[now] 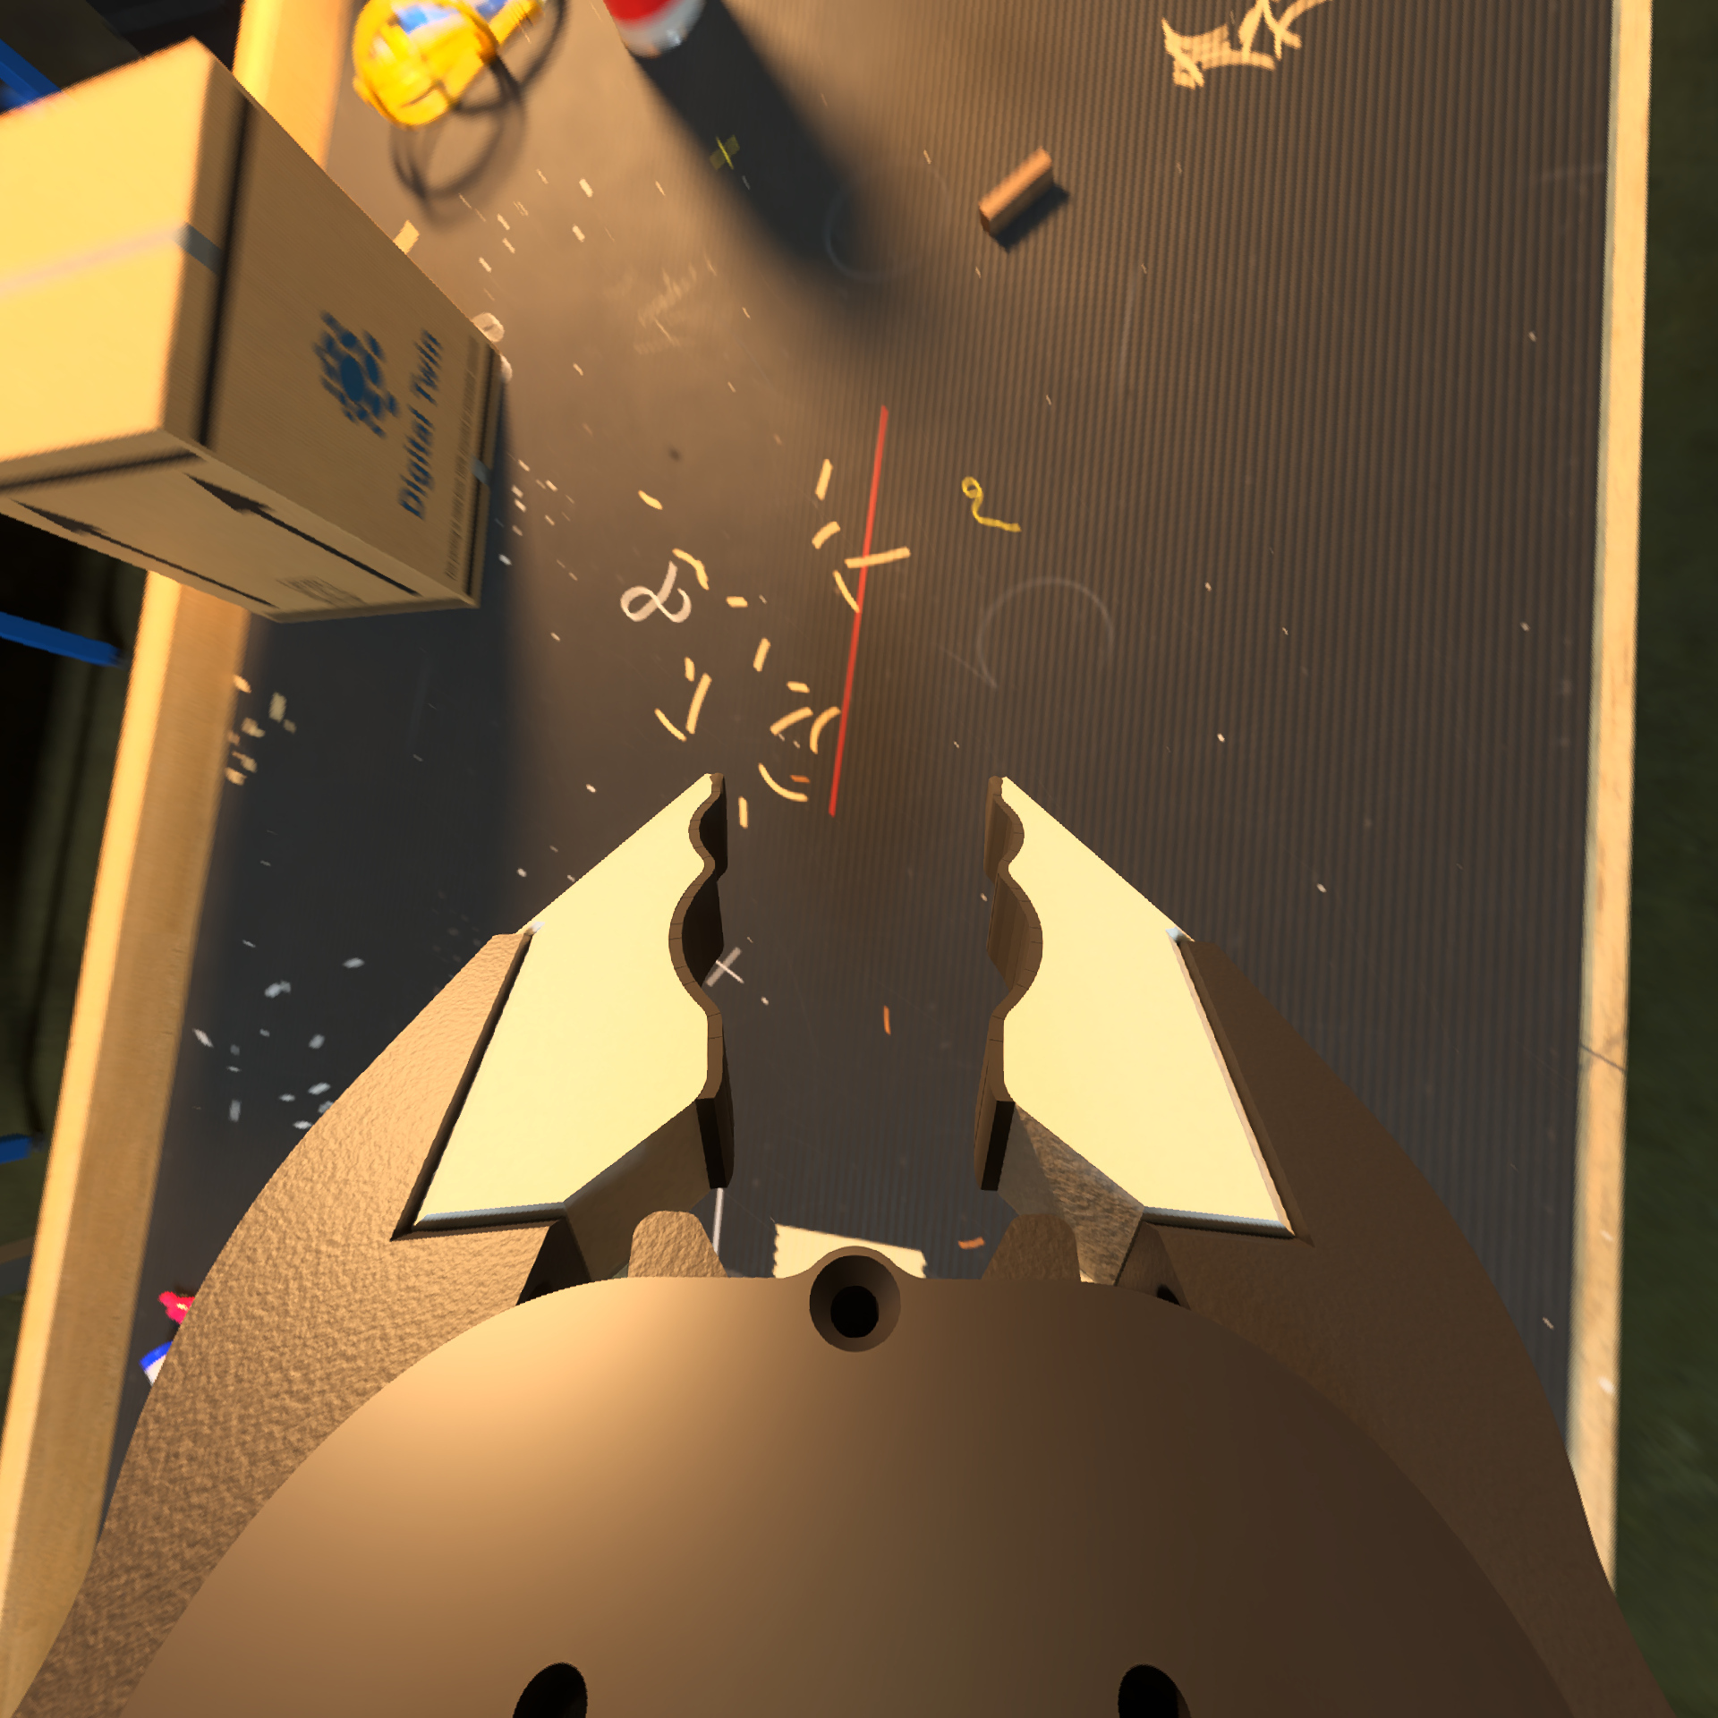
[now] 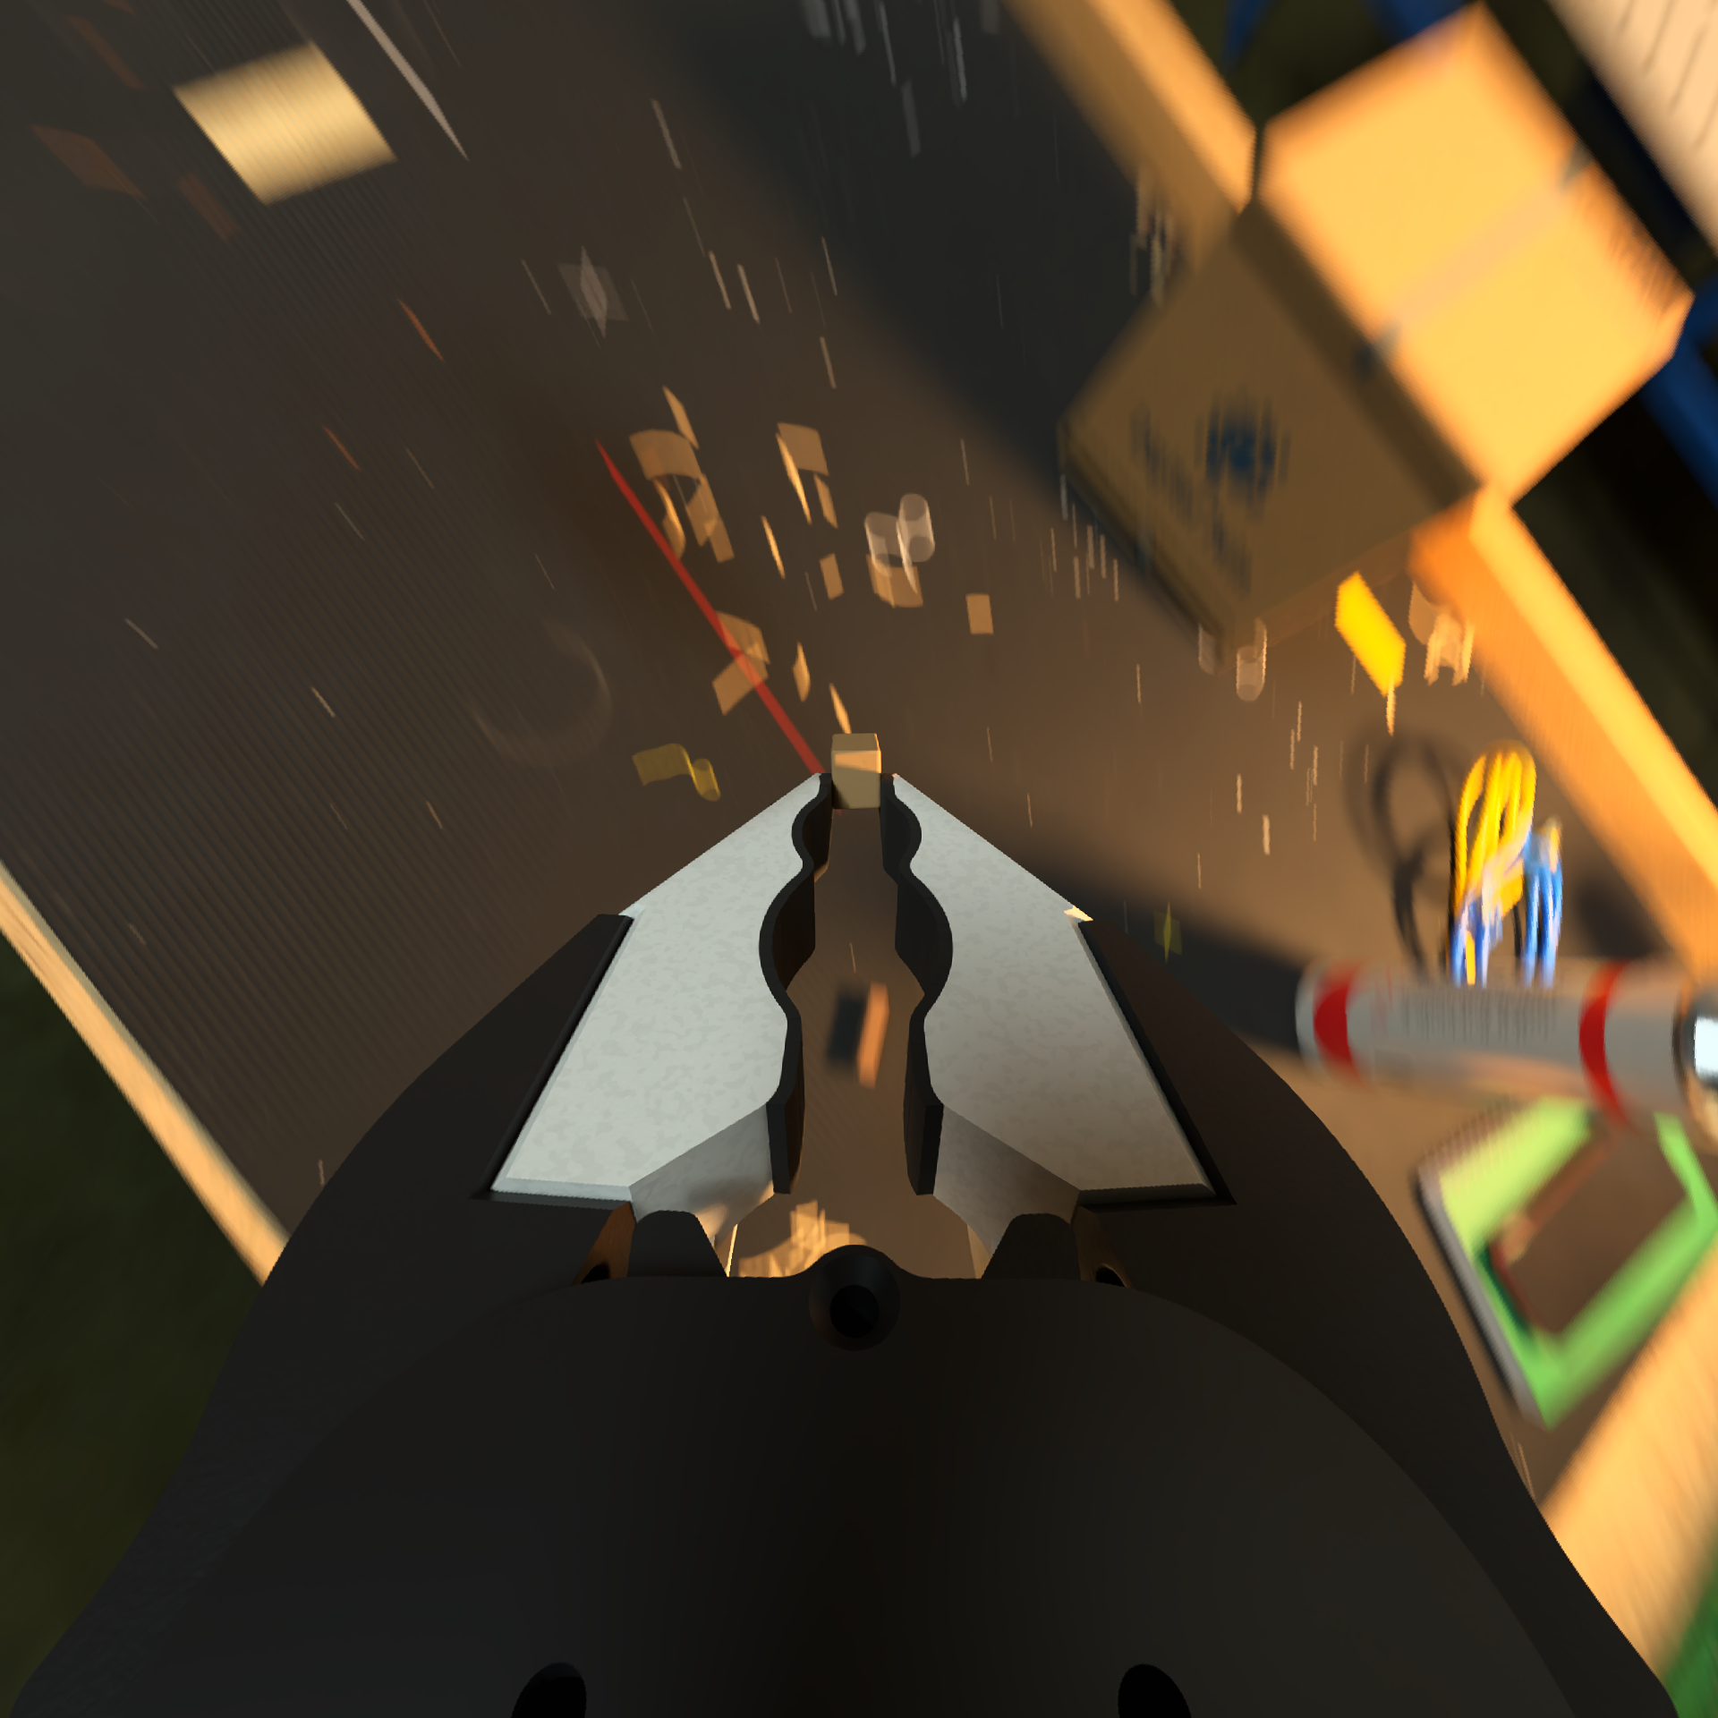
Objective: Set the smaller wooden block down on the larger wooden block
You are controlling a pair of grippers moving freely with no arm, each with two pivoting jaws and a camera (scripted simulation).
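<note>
Dark ribbed workbench [image 1: 1301, 651], cardboard box [image 1: 232, 372], wooden block [image 1: 1016, 191], scattered shavings [image 1: 781, 716].

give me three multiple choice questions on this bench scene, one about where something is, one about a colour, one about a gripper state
1. Where is the small wooden block in the right wrist view?
A. lying flat on the dark mat
B. pinched at the tips of the right gripper
C. on top of the cardboard box

2. What colour is the thin straight line on the dark mat?
A. red
B. green
C. white

3. How does the left gripper stand?
A. shut on a block
B. shut on nothing
C. open, with nothing between its jaws

Answers:
1 B: the block sits between the tips of the right gripper, whose jaws are nearly closed on it.
2 A: the line runs red past the pale shavings.
3 C: bare mat shows in the wide gap between its jaws.
</note>
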